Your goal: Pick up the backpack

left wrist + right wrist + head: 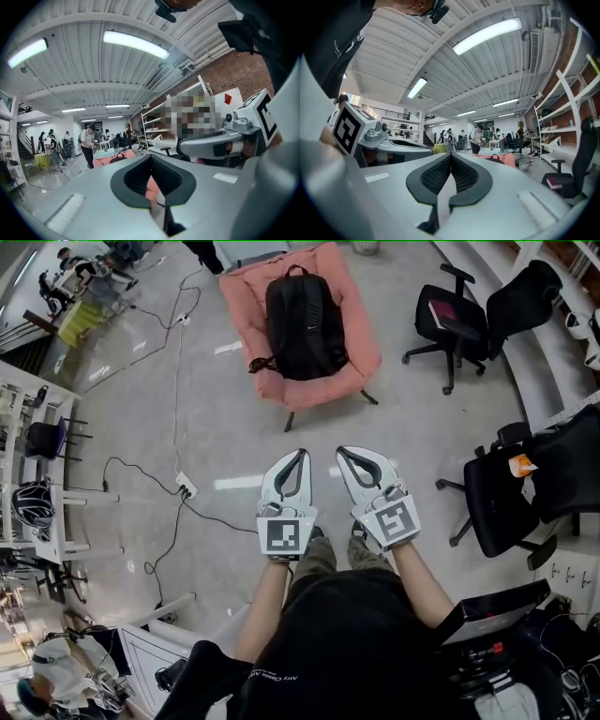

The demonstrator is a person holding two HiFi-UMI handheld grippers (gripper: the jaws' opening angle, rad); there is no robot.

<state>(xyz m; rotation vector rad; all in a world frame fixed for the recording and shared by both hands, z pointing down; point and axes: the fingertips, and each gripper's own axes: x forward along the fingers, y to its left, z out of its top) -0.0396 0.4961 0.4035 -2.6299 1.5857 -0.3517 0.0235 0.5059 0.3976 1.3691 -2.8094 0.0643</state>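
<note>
Okay, both tools are clenched with nothing in them. On my left gripper (302, 454) the jaws meet at the tips, and through the loop behind them I only see pink upholstery. My right gripper (340, 451) is the same: tips together, bare floor and room behind. The two sit just beside each other, tips pointing the same way, marker cubes toward me.

The backpack (303, 326) is straight ahead of the tips and well apart from both, roughly in line with the left gripper. It's black and lies on its back in the seat of a pink armchair (246, 306), top handle at the far end.

An office chair (450, 320) stands ahead-right of the right gripper. A power strip (186, 486) with cables lies on the floor, left of the left gripper.
</note>
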